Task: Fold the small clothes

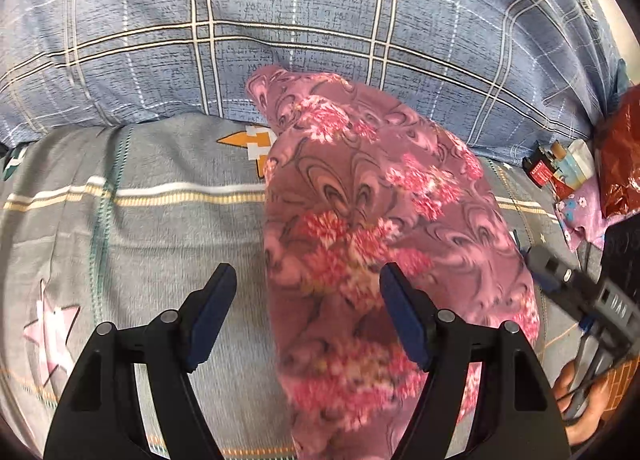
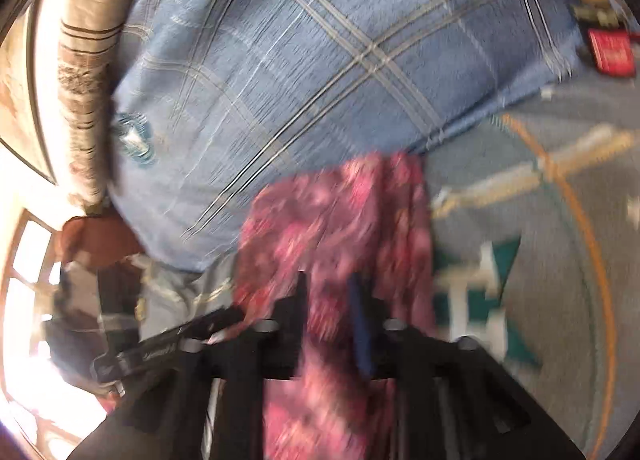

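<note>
No legible writing. A round printed badge on the blue plaid quilt (image 1: 320, 19) at the far right edge of the left wrist view carries letters too small and warped to read; the red packet (image 1: 540, 173) among the clutter by the quilt's foot has print that cannot be made out either.

Pink floral garment (image 1: 380, 227): fleecy, rose-and-mauve swirl pattern. It lies on the grey bedsheet (image 1: 140, 219), which shows stripes, a pink star and an orange arrow motif. In the left wrist view its long axis runs from near the camera up and slightly left toward the quilt, the far end narrowing to a rounded tip that overlaps the quilt's lower edge.

Left gripper (image 1: 308, 312): jaws wide apart, pressing on nothing. The garment's left edge runs between the two pads; the right pad sits over the cloth, the left pad over bare sheet.

Right gripper (image 2: 332, 320): view badly motion-blurred. The garment (image 2: 340, 219) runs up between the two narrowly spaced fingers and on toward the quilt. Whether the pads pinch the cloth cannot be told. From the left wrist view the right gripper's grey body and the hand (image 1: 580, 396) holding it show at the right edge, beside the garment.
</note>
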`<state>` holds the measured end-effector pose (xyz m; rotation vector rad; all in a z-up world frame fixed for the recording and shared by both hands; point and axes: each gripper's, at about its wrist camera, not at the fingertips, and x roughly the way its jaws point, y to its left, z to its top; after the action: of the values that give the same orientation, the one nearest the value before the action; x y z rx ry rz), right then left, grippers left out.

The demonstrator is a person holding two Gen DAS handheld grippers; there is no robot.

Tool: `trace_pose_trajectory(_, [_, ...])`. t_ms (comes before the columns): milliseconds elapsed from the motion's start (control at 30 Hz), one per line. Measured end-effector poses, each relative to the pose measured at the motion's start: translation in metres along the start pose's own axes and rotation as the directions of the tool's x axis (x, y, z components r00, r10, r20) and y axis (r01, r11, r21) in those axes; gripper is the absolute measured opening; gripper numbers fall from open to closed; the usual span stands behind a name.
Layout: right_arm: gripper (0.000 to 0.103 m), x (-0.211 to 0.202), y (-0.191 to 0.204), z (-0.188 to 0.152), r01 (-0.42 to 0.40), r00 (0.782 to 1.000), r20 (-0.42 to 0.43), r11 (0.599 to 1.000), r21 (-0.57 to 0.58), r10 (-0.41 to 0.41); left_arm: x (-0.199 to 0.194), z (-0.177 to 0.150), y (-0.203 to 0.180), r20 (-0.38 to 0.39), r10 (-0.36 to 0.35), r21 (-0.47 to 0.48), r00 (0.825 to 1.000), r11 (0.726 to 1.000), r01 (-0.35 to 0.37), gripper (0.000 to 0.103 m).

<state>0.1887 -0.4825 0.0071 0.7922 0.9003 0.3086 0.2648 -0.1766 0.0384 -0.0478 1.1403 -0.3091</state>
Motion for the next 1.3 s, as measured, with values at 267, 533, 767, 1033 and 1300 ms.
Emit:
trace_pose_trajectory(267, [0.013,-0.001,0.038,-0.025,0.126,0.992,0.044,0.977,-0.17,-0.12,-0.012,-0.023,-0.004,0.01,0.054,0.029,0.999,0.998,-0.054,0.074])
trace_pose_trajectory(533, [0.011,-0.001,0.004,-0.038,0.347,0.938,0.059,0.923,-0.169,-0.342,0.015,-0.056,-0.006,-0.085,0.039,0.056,0.996,0.998,-0.035,0.075])
trace_pose_trajectory(767, [0.037,-0.049,-0.004,-0.028,0.164,0.98,0.117,0.986,-0.04,-0.158,-0.006,-0.031,0.014,-0.057,-0.081,-0.02,0.995,0.997,0.08,0.075])
trace_pose_trajectory(1033, [0.053,-0.011,-0.015,0.0,0.106,0.991,0.081,0.994,0.004,-0.106,0.025,0.005,0.051,-0.124,-0.225,-0.191,0.966,0.961,0.2,0.075])
trace_pose_trajectory(1300, [0.068,0.021,-0.016,0.009,-0.142,0.99,0.001,0.989,-0.041,0.143,0.048,0.009,0.053,-0.112,-0.384,-0.255,0.917,0.903,0.346,0.075])
